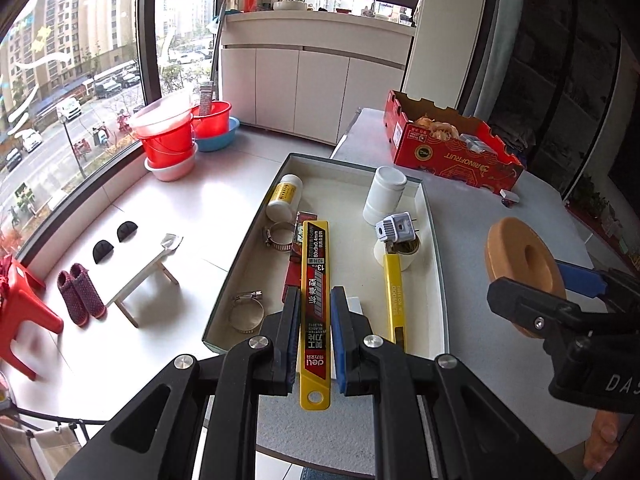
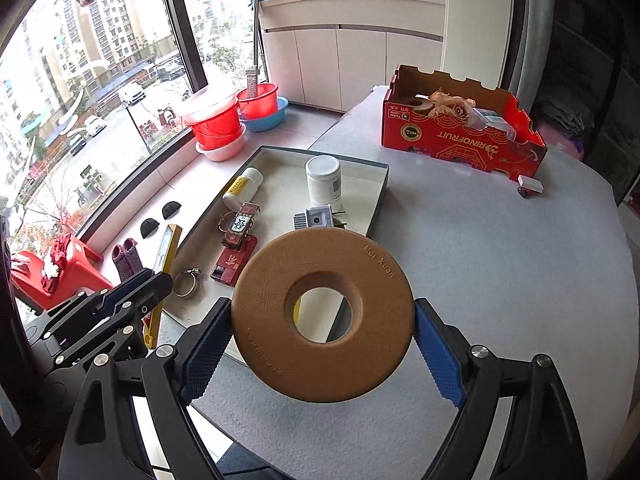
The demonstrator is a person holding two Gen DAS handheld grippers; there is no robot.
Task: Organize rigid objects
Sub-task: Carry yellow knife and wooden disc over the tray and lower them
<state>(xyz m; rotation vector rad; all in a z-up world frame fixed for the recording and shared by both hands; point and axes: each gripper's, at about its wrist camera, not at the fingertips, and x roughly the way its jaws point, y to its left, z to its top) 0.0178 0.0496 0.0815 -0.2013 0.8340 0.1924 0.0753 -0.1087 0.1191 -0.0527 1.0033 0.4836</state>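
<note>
Yellow plastic fills the gap of my left gripper (image 1: 315, 336): its pads are pinched tight on the flat blade case (image 1: 315, 300), which points away from me over the near end of the shallow tray (image 1: 434, 216). My right gripper (image 2: 322, 334) stands wide, and its blue pads press on both edges of the tan ring (image 2: 322, 322), which is tilted up toward the camera so that I can see through its hole. The ring hangs over the grey table (image 2: 500, 280), just past the tray's near right corner.

Below and beyond the left gripper, inside the tray, a yellow utility knife (image 1: 394, 300) lies to the right of the case, its tip at a roll of tape (image 1: 404, 254) with a grey plug adapter (image 1: 394, 230) on top. Two hose clamps (image 1: 247, 312) lie to the left, and a red item (image 1: 294, 256) runs beside the case. Farther off, a white bottle with a yellow label (image 1: 285, 196) lies on its side and a white jar (image 1: 384, 196) stands upright. Well beyond the tray, to the right, a red cardboard box (image 1: 452, 152) sits on the table with loose items in it.
</note>
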